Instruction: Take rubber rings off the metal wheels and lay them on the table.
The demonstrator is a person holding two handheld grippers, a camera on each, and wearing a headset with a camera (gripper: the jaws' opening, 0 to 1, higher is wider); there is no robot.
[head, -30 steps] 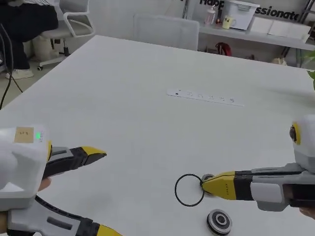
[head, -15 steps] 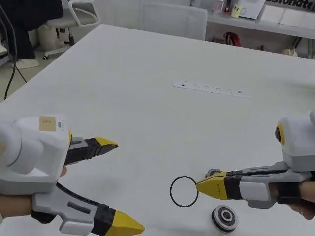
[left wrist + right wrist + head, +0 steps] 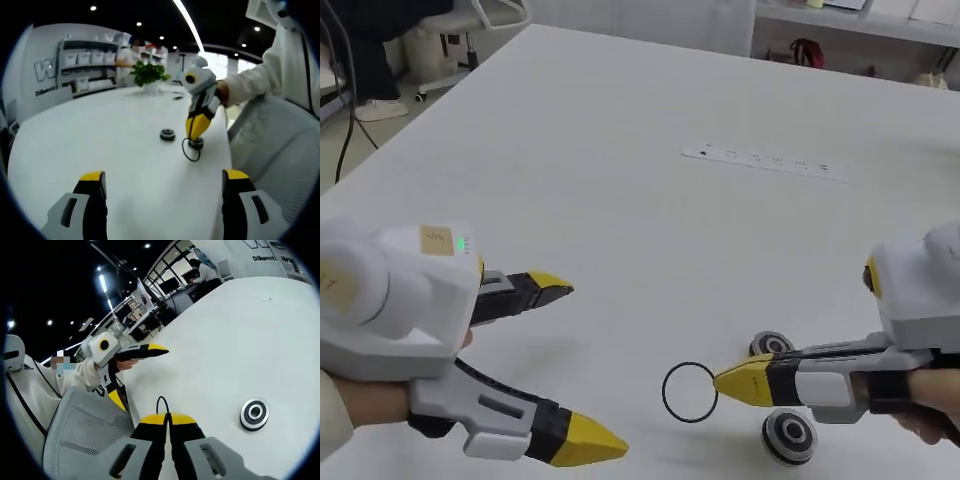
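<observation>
My right gripper (image 3: 722, 381) is shut on a thin black rubber ring (image 3: 689, 392), which hangs from its yellow tips just over the white table (image 3: 650, 230). Its jaws (image 3: 168, 418) are pressed together on the ring (image 3: 162, 403). Two small metal wheels lie by that gripper, one behind it (image 3: 770, 345) and one in front (image 3: 788, 435). The front one shows a dark outer band. My left gripper (image 3: 586, 368) is held wide open at the left with nothing between its jaws, well apart from the ring. The left gripper view (image 3: 163, 179) looks across at the ring (image 3: 190, 150).
A white power strip (image 3: 763, 162) lies across the table's far middle. Office chairs (image 3: 470, 25) stand beyond the far left corner. In the left gripper view a potted plant (image 3: 147, 74) sits at the table's far end. The person's white sleeve (image 3: 260, 80) reaches in from the right.
My right gripper has drawn the ring away from the far wheel, which now shows free behind the tips. The head camera has tilted down, so more of the left gripper shows.
</observation>
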